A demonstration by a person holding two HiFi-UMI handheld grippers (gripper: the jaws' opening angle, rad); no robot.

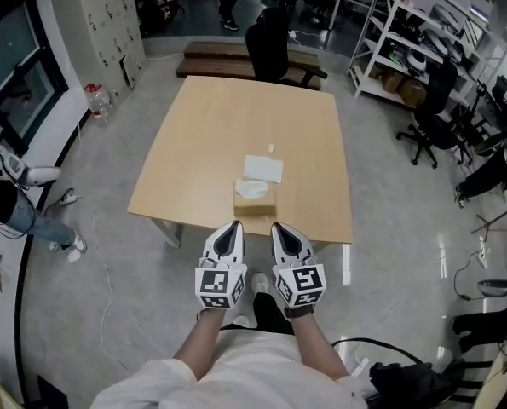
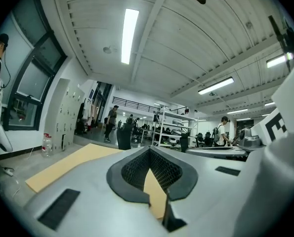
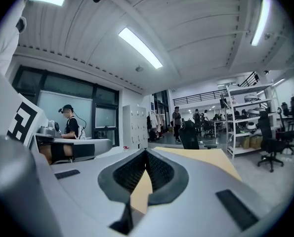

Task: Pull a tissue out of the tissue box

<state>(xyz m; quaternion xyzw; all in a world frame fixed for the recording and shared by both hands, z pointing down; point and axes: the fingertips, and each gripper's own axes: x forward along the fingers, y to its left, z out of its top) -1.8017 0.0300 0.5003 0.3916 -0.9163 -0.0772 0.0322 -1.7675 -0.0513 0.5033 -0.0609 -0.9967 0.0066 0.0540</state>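
The left gripper (image 1: 230,228) and the right gripper (image 1: 283,227) are held side by side, just apart, and are pointed level toward the table (image 1: 227,118). In the left gripper view the jaws of the left gripper (image 2: 149,150) are seen brought together at the tips, with nothing caught between them. The right gripper (image 3: 146,152) is likewise closed tip to tip and empty.

The tissue box (image 1: 255,199) is found just ahead of both grippers, on the line between them, near the table's closest edge; it is not touched by either. A white tissue (image 1: 253,189) is seen standing out of its top. Print on the box cannot be made out. Just beyond the box a loose white sheet (image 1: 263,169) is laid flat, and farther on a small white scrap (image 1: 271,148).

Behind each gripper's jaws a marker cube (image 1: 219,286) with black-and-white square patterns is carried; no letters can be read on them. A black chair (image 1: 267,45) is placed at the far end of the table.
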